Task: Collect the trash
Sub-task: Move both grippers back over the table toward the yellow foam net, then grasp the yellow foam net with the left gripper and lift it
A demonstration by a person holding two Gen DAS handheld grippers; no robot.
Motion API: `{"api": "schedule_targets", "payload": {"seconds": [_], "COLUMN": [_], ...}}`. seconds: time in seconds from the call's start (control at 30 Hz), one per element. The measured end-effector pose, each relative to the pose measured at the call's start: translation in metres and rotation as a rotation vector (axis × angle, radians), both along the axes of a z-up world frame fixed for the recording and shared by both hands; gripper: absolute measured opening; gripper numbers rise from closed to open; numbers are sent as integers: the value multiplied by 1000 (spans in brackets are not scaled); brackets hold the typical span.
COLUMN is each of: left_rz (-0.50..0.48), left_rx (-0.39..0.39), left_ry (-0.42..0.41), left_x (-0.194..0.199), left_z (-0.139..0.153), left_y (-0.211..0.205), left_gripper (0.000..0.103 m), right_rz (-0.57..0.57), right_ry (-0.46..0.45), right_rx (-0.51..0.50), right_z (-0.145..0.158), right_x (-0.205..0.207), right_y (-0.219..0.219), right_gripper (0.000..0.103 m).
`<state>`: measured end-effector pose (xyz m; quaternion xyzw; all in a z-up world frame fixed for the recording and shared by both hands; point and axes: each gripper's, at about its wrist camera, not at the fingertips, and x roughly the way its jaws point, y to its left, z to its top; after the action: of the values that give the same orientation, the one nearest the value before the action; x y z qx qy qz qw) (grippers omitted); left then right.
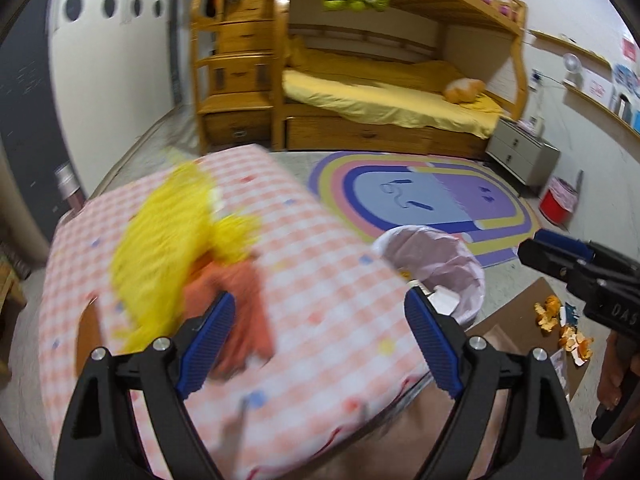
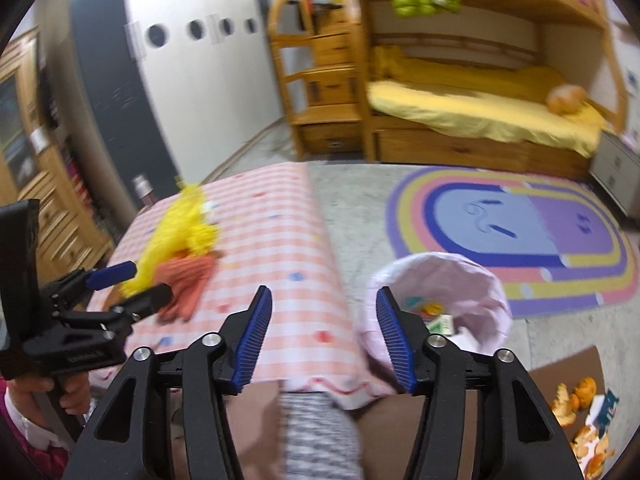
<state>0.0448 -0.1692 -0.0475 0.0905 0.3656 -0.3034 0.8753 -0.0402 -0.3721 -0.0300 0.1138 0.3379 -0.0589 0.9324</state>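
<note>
Left of frame: yellow-and-orange soft toy lies on the pink-checked tabletop, not trash by the look of it. Left claw spread wide, nothing between the pads. Centre: pink-lined round waste bin on the floor just beside the tabletop edge, some wrappers already inside. Right claw spread, empty. Lower right of frame: scattered orange peel pieces and a small blue-and-white wrapper on a brown cardboard sheet. Peel looks light, soft, curled, likely tears if squeezed hard; pinch a raised edge, one piece at a time. Wrapper is thin and slippery.
</note>
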Motion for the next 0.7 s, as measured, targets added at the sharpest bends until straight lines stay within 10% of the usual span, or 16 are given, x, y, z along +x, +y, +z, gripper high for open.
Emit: {"api": "schedule_targets", "payload": {"seconds": [0.37,0.7], "left_rz": [265,269], "left_rx": [23,35], "left_ry": [-27,-37], "left_x": [10,46], "left_z": [-8,-11], "left_y": [112,103], "left_gripper": [88,88], "right_rz": [186,176], "right_ry": [49,39], "right_rx": [-49,-92], "right_z": [-3,3], "right_x": [43,68], "right_y": [91,104], "right_gripper": [64,64]}}
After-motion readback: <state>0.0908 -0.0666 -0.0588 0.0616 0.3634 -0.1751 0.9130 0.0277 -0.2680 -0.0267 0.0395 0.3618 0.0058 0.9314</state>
